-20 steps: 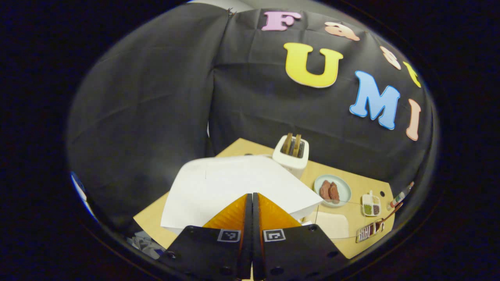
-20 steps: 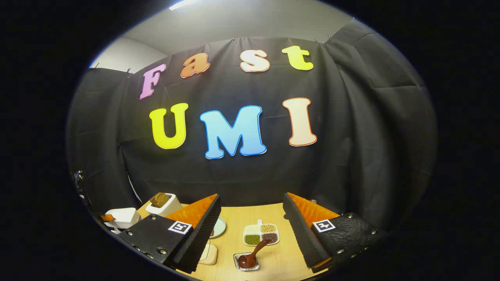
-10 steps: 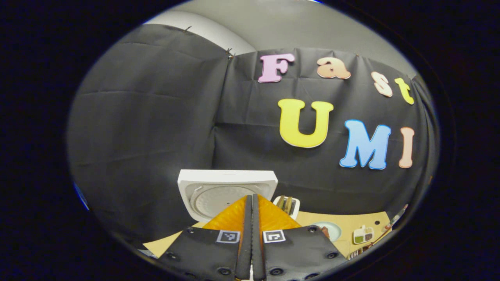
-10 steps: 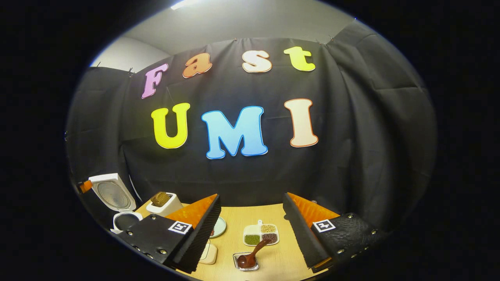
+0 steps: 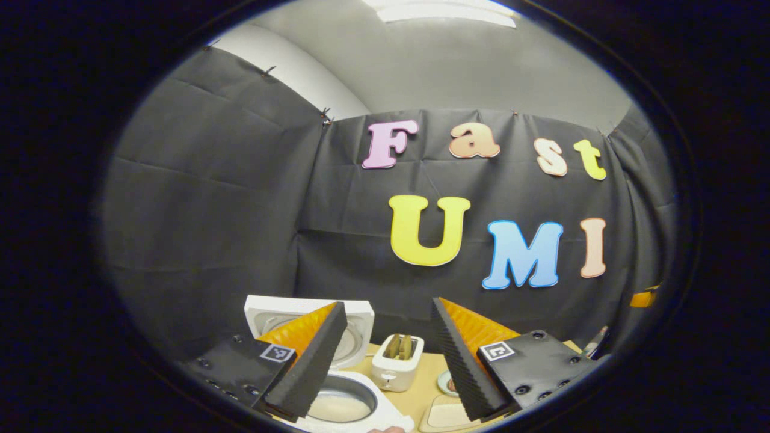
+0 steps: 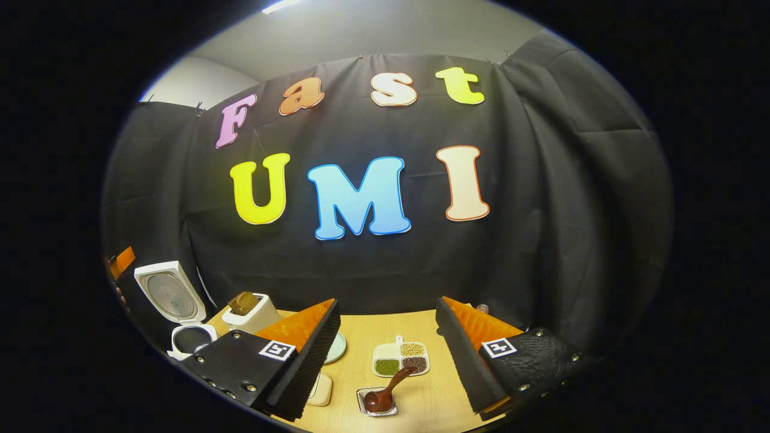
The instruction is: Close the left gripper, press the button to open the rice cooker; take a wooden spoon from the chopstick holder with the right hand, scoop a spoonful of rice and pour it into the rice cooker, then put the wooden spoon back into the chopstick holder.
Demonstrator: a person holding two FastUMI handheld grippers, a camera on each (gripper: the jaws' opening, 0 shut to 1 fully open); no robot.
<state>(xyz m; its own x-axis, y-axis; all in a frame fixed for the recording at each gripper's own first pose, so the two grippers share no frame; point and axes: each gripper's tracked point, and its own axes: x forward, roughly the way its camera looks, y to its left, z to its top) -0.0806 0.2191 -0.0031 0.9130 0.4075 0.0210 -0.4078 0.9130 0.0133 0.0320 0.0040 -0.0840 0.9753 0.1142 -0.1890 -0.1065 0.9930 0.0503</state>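
Left claw (image 5: 388,355) spread wide, holding nothing, up off the bench (image 5: 421,385). Cooker (image 5: 337,400) sits low between its fingers, nearer the left finger (image 5: 310,361), which covers part of it. Lid (image 5: 361,322) up, standing behind the pot opening; inner pot pale inside. Toaster (image 5: 396,361) with two slices in it sits between the fingers, just right of the cooker. A plate edge (image 5: 444,382) and a pale board (image 5: 442,415) show by the right finger (image 5: 460,361), partly hidden.

Right claw (image 6: 388,355) also wide, nothing in it, above the bench (image 6: 385,337). Spoon (image 6: 388,391) sits between its fingers, low and ahead: bowl end down in a small clear holder (image 6: 379,404), handle tilted up to the right, untouched. Sectioned dish (image 6: 402,359) with green, tan and dark grains is just beyond the spoon, handle tip near its front edge. Past the left finger (image 6: 310,352): the plate rim (image 6: 338,347), a pale board (image 6: 322,390) lower down. Further left of that finger: toaster (image 6: 249,310), then the cooker (image 6: 189,340) with lid (image 6: 168,294) raised, dark pot opening below. The other claw's finger (image 6: 123,260) shows at the far left edge, beside the raised lid; a bit of a hand (image 6: 120,294) below it, too small to tell more.
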